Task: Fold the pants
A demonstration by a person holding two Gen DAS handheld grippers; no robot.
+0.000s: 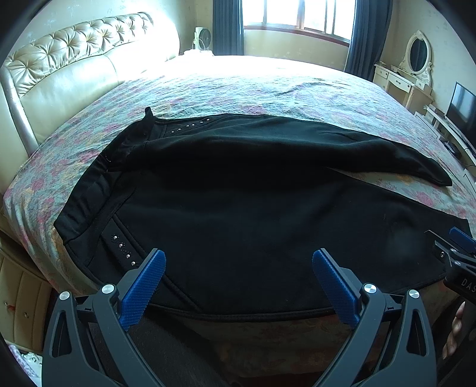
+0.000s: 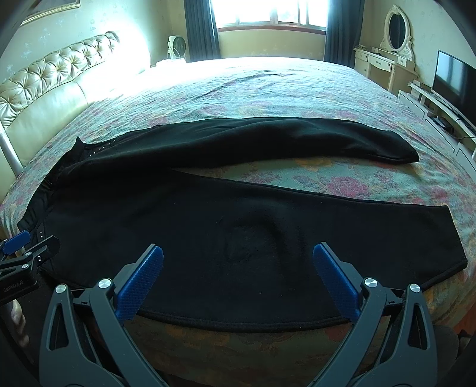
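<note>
Now black pants (image 1: 238, 208) lie spread just beyond both open tools (image 1: 238, 285).

The pants (image 2: 238, 232) lie spread flat on the bed (image 2: 267, 89), along its near edge. The waistband is at the left end, toward the headboard (image 2: 53, 89); the two legs run to the right. The near leg lies along the bed's edge; the far leg lies behind it, the two parting toward the right with bare bed cover between them. The left gripper (image 1: 238, 285) sits before the near edge at the waist end, the right gripper (image 2: 238, 282) before the near leg, to its right. Behind the bed is the window (image 2: 273, 15). At the right stand a dressing table (image 2: 383, 62) and a television (image 2: 455, 80).
</note>
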